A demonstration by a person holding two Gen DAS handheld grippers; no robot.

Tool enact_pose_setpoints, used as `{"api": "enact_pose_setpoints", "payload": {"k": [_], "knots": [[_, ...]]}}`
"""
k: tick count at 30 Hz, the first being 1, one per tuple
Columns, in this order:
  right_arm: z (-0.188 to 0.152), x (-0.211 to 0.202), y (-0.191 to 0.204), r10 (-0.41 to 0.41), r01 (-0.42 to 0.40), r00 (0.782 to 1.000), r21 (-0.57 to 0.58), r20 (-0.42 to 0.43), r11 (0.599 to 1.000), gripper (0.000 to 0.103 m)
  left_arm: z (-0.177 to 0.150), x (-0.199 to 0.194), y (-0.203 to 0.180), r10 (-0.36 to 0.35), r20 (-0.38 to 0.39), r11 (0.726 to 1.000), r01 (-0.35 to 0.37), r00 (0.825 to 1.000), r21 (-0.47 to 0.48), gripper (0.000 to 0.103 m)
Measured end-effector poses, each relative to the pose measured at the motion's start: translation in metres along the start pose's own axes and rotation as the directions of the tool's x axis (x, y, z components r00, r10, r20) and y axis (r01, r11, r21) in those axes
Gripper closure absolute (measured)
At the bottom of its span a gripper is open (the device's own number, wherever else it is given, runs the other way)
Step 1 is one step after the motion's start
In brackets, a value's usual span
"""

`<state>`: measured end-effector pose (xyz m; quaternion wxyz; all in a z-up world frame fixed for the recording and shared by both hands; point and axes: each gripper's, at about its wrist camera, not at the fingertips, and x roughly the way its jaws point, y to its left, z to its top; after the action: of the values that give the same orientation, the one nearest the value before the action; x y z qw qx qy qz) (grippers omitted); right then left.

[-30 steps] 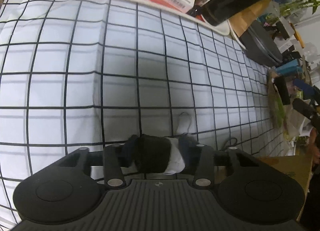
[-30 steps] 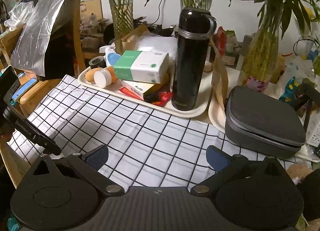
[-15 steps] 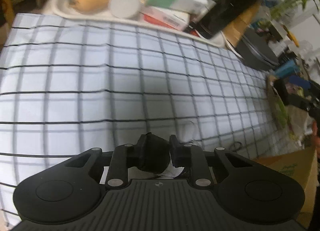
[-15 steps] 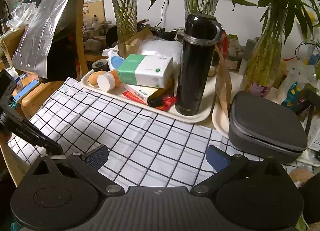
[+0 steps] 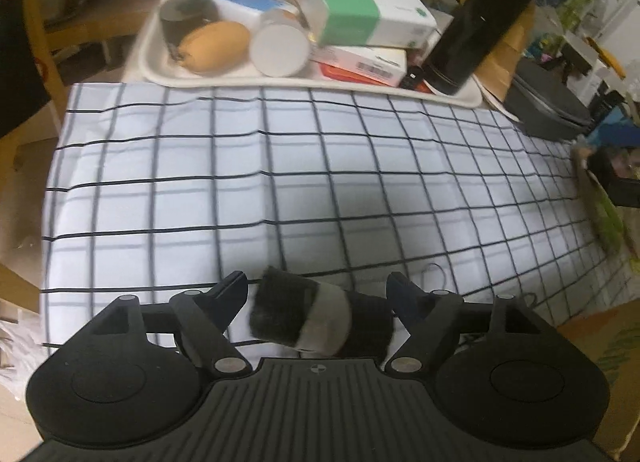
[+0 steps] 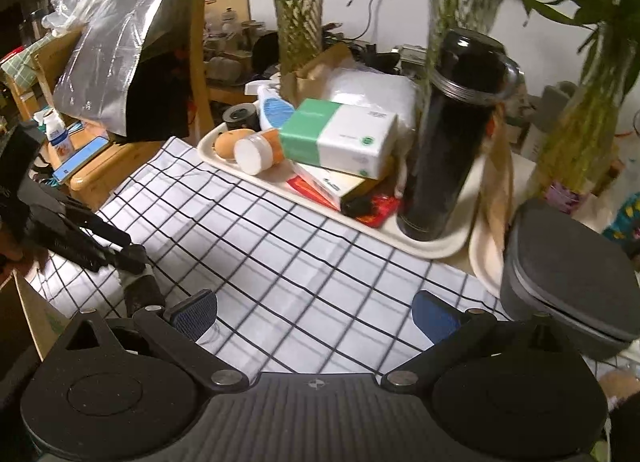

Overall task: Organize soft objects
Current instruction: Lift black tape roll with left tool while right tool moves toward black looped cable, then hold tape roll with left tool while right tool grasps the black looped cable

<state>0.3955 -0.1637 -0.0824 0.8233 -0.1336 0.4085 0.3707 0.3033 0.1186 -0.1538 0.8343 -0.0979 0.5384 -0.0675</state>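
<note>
The left gripper (image 5: 318, 294) jaws are being held apart around a black-and-white rolled sock (image 5: 320, 318), which is lying between them on the checked cloth (image 5: 280, 166) over the worktop. The right gripper (image 6: 314, 310) jaws are also being held apart, empty. The retreat is best made straight back, without snagging the sock.

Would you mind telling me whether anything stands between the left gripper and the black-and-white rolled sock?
Nothing visible does: the black-and-white rolled sock already lies between the open left gripper's fingers, on the checked cloth.
</note>
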Motion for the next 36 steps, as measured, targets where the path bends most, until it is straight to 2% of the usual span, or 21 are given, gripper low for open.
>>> {"api": "enact_pose_setpoints", "payload": {"k": [5,10,13,17,19,21,23,25,28,29,30,31,36], "knots": [[0.007,0.012,0.010,0.014,-0.019,0.996,-0.050,-0.084,0.999,0.000,-0.001,0.011,-0.011,0.026,-0.047,0.997,-0.022,0.999,0.077,0.025],[0.012,0.033,0.012,0.044,-0.051,0.978,-0.028,-0.204,0.998,0.000,-0.003,0.014,-0.018,0.043,-0.054,0.990,-0.035,0.998,0.135,0.022],[0.015,0.044,0.014,0.053,-0.059,0.964,-0.013,-0.262,0.998,0.000,-0.008,0.020,-0.026,0.064,-0.067,0.976,-0.049,0.996,0.210,0.015],[0.020,0.057,0.016,0.070,-0.059,0.947,0.043,-0.315,0.997,0.000,-0.013,0.029,-0.032,0.104,-0.088,0.955,-0.074,0.991,0.288,0.013],[0.022,0.061,0.018,0.072,-0.055,0.944,0.062,-0.322,0.997,0.000,-0.016,0.035,-0.033,0.119,-0.117,0.949,-0.078,0.986,0.306,0.013],[0.022,0.067,0.020,0.076,-0.051,0.935,0.081,-0.347,0.995,0.000,-0.018,0.035,-0.035,0.127,-0.101,0.944,-0.089,0.987,0.317,0.015],[0.023,0.073,0.023,0.080,-0.045,0.923,0.101,-0.377,0.994,0.000,-0.017,0.032,-0.030,0.119,-0.087,0.955,-0.090,0.989,0.282,0.019],[0.023,0.082,0.029,0.088,-0.044,0.903,0.113,-0.421,0.993,0.000,-0.013,0.025,-0.022,0.089,-0.065,0.973,-0.073,0.994,0.220,0.020],[0.022,0.094,0.045,0.077,-0.051,0.866,0.065,-0.493,0.997,0.003,-0.008,0.011,-0.015,0.066,0.013,0.980,-0.067,0.998,0.186,0.020],[0.021,0.099,0.051,0.068,-0.056,0.854,0.039,-0.516,0.998,0.007,-0.008,0.006,-0.014,0.061,0.038,0.982,-0.066,0.997,0.177,0.020],[0.021,0.104,0.058,0.055,-0.059,0.841,0.010,-0.538,0.998,0.016,-0.006,0.003,-0.013,0.057,0.058,0.983,-0.066,0.997,0.169,0.020],[0.021,0.110,0.063,0.047,-0.065,0.828,-0.013,-0.559,0.998,0.022,-0.006,-0.001,-0.011,0.057,0.079,0.985,-0.069,0.995,0.160,0.020],[0.023,0.138,0.080,0.070,-0.112,0.774,-0.028,-0.630,0.993,0.031,-0.002,-0.016,-0.006,0.090,0.155,0.989,-0.107,0.984,0.105,0.020]]}}
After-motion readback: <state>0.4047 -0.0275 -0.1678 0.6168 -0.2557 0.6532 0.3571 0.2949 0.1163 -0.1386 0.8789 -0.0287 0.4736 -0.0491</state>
